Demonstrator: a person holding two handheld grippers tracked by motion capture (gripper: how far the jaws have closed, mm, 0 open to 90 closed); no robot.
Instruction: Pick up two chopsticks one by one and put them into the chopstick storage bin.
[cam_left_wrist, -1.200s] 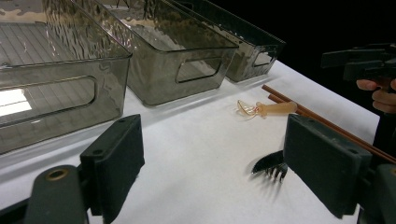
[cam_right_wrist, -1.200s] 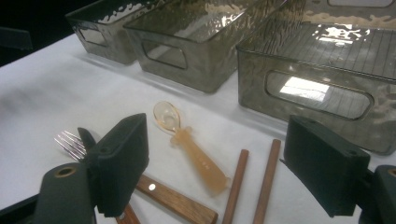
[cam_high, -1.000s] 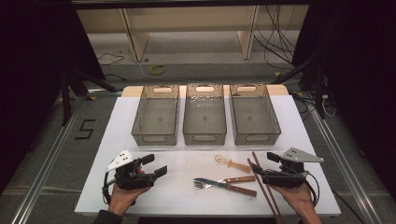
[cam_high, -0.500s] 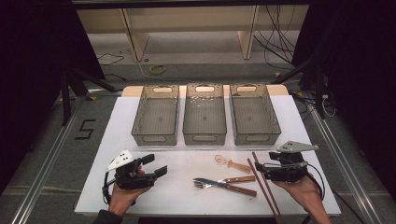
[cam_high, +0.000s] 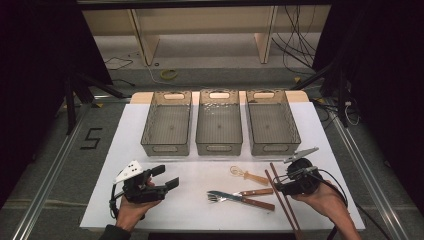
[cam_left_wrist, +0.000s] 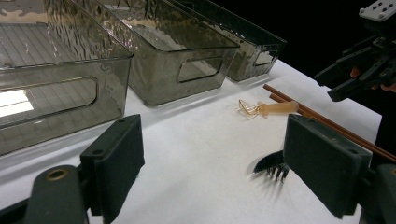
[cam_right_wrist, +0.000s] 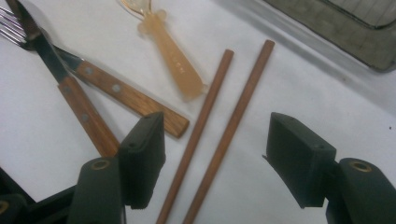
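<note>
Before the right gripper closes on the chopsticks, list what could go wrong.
The chopsticks lie apart, so the right gripper, its jaws just closing around both, may pinch one and roll the other away. Its left pad sits close to the knife handle and could nudge it.

A white-topped table (cam_high: 125, 150) carried three smoky plastic bins (cam_high: 218, 122), a pair of chopsticks (cam_high: 282, 197), a knife (cam_high: 245, 200), a fork (cam_high: 235, 195) and an amber spoon (cam_high: 248, 175).
</note>
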